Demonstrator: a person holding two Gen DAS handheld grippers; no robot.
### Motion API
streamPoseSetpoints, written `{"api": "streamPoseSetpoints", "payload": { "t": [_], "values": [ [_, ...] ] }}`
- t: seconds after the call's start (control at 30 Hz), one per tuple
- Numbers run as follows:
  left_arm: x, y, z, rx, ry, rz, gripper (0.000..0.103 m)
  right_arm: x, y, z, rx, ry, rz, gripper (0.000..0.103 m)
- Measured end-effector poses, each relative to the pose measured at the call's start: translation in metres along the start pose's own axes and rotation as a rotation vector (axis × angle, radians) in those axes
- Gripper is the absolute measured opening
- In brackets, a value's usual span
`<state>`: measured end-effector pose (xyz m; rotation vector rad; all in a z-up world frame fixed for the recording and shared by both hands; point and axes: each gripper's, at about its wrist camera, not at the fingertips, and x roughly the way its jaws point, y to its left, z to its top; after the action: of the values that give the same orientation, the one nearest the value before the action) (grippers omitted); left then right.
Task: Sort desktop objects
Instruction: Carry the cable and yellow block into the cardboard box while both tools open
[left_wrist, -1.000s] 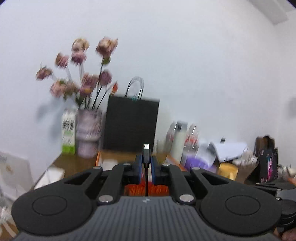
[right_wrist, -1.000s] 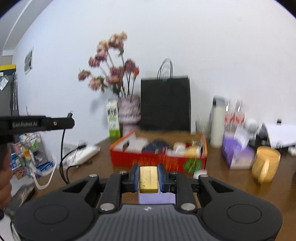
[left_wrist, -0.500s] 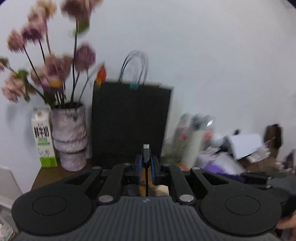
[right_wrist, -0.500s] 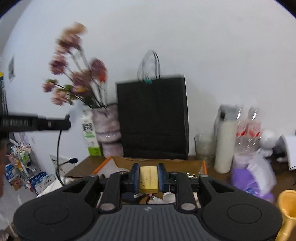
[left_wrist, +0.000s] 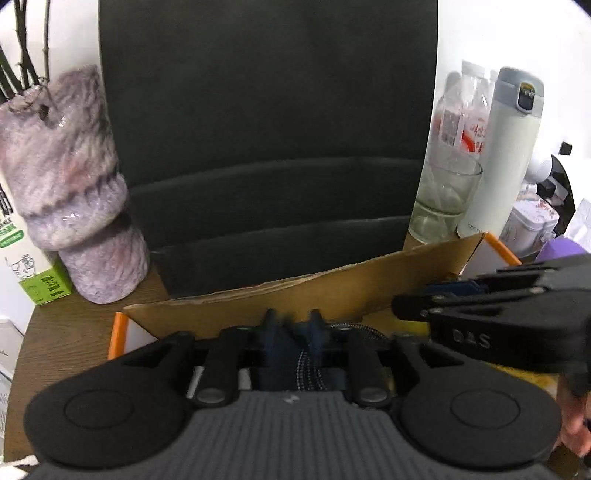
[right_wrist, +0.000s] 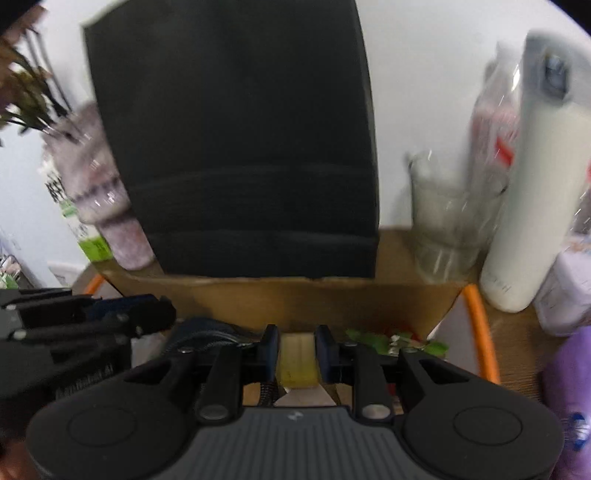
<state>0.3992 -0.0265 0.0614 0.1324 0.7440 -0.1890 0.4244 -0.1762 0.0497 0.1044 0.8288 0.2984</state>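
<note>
A black paper bag (left_wrist: 266, 140) fills most of both views, far larger than half a second ago, when its handles and the wall above it still showed; both grippers have come in close and low over the box. The bag stands upright at the back edge of the wooden desk (left_wrist: 62, 332), directly behind an orange-rimmed cardboard box (left_wrist: 295, 291). At the bag's left side stands a mottled purple vase (left_wrist: 70, 192), with a green and white milk carton (left_wrist: 33, 277) beside it at the desk's left edge; the flowers seen earlier are now out of frame. At the bag's right side stand a clear glass (left_wrist: 443, 199) and a tall white flask (left_wrist: 506, 155), both just behind the box's back right corner.

The right gripper (right_wrist: 295, 347) hangs over the inside of the box, its jaws clamped on a yellow block (right_wrist: 296, 360), which sits between them as before. The left gripper (left_wrist: 291, 332) is also over the box, near its back wall. Its jaws stand slightly apart, blurred; a braided cable (left_wrist: 308, 369) lies in the gap, and whether it is gripped cannot be told. The small plug that stood above these jaws earlier no longer shows.
</note>
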Motion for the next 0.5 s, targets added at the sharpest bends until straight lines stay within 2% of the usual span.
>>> {"api": "streamPoseSetpoints", "payload": {
  "t": [0.07, 0.1, 0.13, 0.2, 0.27, 0.33, 0.4, 0.5],
  "values": [
    [-0.002, 0.004, -0.001, -0.009, -0.018, 0.020, 0.058, -0.001, -0.002, 0.000, 0.006, -0.019, -0.014, 0.046],
    [-0.009, 0.004, -0.002, -0.018, -0.024, 0.021, 0.059, -0.005, -0.002, -0.001, 0.011, -0.038, -0.019, 0.054],
    [-0.014, 0.007, -0.002, -0.031, -0.030, 0.018, 0.059, -0.011, -0.002, -0.002, 0.014, -0.047, -0.020, 0.056],
    [-0.026, 0.012, -0.004, -0.051, -0.046, 0.019, 0.070, -0.023, -0.001, -0.004, 0.014, -0.064, -0.013, 0.058],
    [-0.042, 0.016, -0.008, -0.066, -0.065, 0.040, 0.077, -0.041, 0.002, -0.007, -0.002, -0.082, -0.018, 0.060],
    [-0.067, 0.016, -0.015, -0.080, -0.075, 0.082, 0.077, -0.063, 0.003, -0.013, -0.016, -0.106, -0.033, 0.065],
    [-0.098, 0.016, -0.033, -0.142, -0.120, 0.111, 0.080, -0.093, 0.005, -0.029, -0.023, -0.155, -0.053, 0.073],
    [-0.140, 0.013, -0.071, -0.213, -0.146, 0.097, 0.083, -0.132, 0.008, -0.060, -0.045, -0.213, -0.070, 0.080]
  ]
}}
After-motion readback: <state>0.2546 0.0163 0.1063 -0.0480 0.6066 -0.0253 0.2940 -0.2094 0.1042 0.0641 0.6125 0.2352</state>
